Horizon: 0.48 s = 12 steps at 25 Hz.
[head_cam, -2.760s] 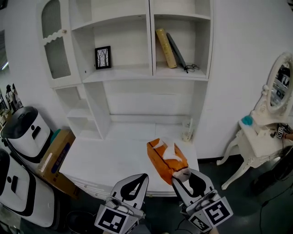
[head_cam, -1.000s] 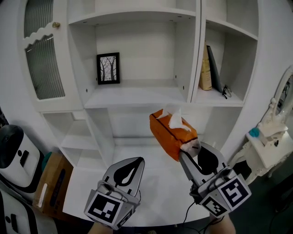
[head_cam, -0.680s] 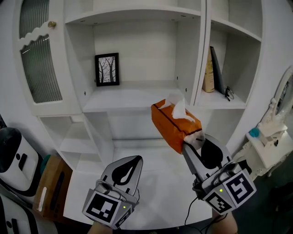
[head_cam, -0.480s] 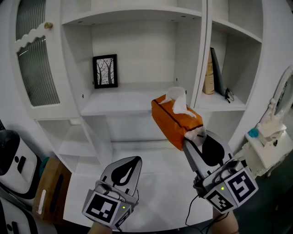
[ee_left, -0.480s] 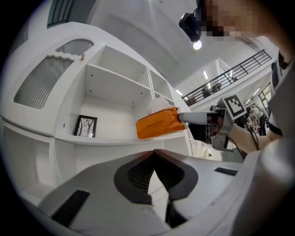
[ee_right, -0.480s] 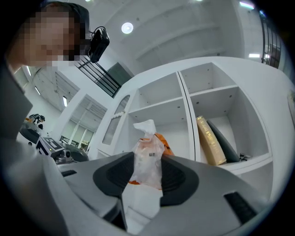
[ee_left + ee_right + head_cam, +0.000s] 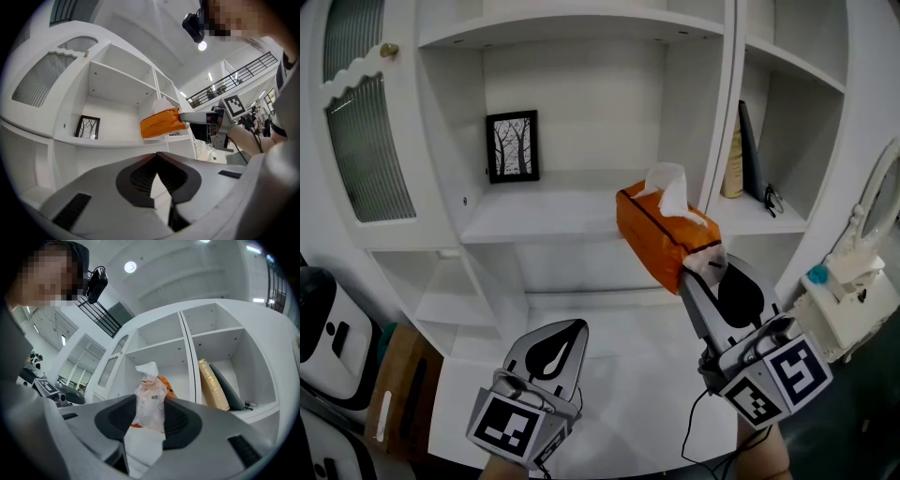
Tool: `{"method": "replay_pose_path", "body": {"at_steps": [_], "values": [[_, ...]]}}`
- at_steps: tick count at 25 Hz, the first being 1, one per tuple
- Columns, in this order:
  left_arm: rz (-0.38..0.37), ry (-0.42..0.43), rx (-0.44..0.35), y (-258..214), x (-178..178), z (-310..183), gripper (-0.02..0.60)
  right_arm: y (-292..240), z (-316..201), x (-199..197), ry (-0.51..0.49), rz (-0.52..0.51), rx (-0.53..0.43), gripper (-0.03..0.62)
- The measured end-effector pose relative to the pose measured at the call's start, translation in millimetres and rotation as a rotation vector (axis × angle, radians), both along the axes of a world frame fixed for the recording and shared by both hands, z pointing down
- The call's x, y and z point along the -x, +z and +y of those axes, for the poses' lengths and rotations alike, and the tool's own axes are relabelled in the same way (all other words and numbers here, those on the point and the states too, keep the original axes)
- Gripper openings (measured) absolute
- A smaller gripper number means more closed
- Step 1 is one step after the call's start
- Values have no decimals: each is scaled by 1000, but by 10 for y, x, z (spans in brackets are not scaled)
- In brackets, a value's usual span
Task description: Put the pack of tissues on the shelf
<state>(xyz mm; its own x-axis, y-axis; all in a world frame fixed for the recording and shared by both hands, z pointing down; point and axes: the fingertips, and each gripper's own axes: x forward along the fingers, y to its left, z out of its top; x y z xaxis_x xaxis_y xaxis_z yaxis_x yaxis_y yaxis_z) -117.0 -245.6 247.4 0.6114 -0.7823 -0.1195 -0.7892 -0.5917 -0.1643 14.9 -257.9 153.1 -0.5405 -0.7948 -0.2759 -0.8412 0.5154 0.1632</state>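
White shelving filled the view, with a framed picture point(image 7: 510, 146) standing at the back of the middle shelf point(image 7: 534, 214) and books point(image 7: 734, 155) in the bay to the right. Seconds before, the pack point(image 7: 661, 234) had lain on the desk top point(image 7: 609, 352) below; by this moment it had been carried up and forward to shelf height. Over the last second it had climbed a little more and drawn closer to the shelf's front edge. It hung in the air, tilted, at the right end of that bay, right of the picture and left of the divider point(image 7: 724, 122), and did not yet rest on the board. The right gripper point(image 7: 705, 262) stayed clamped on the pack's near end, with the clear wrap bunched between its pads and no change in its hold. The left gripper point(image 7: 562, 337) had stayed low over the desk, its jaws together on nothing. The carry looked nearly done: what seemed left was a short push into the bay, setting the pack down flat, and letting go.
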Motion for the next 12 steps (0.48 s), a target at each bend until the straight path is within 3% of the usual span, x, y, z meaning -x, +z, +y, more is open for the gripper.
{"method": "replay_pose_path", "body": {"at_steps": [12], "values": [[7, -30, 5, 56, 108, -108, 20, 44, -280, 85, 4, 0, 29, 176]]}}
